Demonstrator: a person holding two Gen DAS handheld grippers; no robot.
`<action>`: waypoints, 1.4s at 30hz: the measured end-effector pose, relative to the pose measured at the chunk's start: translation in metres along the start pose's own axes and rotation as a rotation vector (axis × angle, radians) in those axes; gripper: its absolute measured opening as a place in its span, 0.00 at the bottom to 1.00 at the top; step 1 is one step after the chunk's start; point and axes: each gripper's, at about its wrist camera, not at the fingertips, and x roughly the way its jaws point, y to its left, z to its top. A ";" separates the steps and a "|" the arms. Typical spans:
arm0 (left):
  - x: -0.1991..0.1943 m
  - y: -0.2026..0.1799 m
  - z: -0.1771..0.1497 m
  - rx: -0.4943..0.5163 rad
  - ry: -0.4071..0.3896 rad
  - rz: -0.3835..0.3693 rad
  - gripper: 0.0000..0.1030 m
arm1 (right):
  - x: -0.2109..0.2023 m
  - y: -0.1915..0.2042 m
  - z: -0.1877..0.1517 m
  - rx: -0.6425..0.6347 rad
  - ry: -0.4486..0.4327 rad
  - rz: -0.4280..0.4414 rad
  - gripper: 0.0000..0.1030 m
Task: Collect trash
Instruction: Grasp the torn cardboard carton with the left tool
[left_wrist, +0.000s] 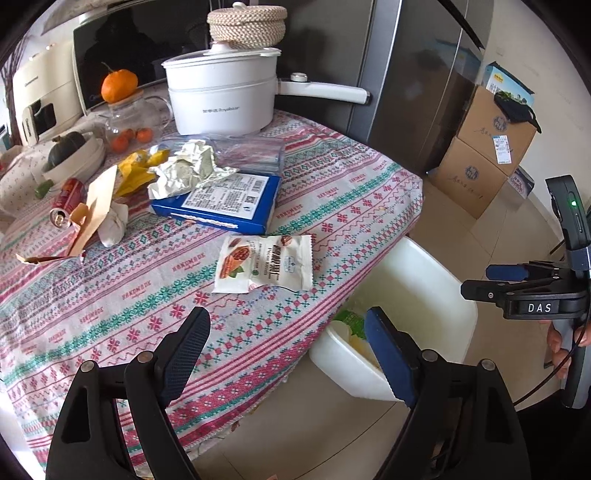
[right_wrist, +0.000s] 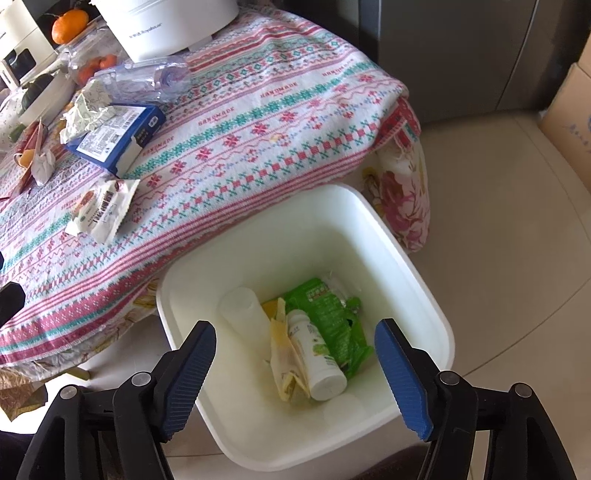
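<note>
Over the white bin (right_wrist: 424, 291), right gripper (right_wrist: 295, 358) fingers wide apart, empty.

Your left gripper's finger (left_wrist: 391, 354) and the bench (left_wrist: 258, 332) edge cover most of the white bin (left_wrist: 424, 295) in the left wrist view. Cooker (right_wrist: 166, 26) is cropped by the top edge on the right wrist view. Snack packet (left_wrist: 264, 267) print too small to read. Your hand (left_wrist: 557, 339) is cut off at the right edge.

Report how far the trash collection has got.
Done: a white bottle, a green wrapper and yellow paper lie in the white bin. In hand: nothing; the right gripper over the bin and the left gripper both have open jaws. Left on the table: snack packet, blue box, crumpled paper, red can.
</note>
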 end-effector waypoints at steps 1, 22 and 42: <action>-0.001 0.006 0.001 -0.010 0.002 0.008 0.85 | 0.000 0.004 0.002 -0.005 -0.003 0.000 0.75; -0.019 0.199 0.022 -0.425 -0.003 0.229 0.85 | 0.010 0.090 0.049 -0.136 -0.032 0.005 0.80; 0.031 0.286 0.026 -0.753 -0.036 0.301 0.15 | 0.042 0.127 0.077 -0.139 0.007 0.026 0.80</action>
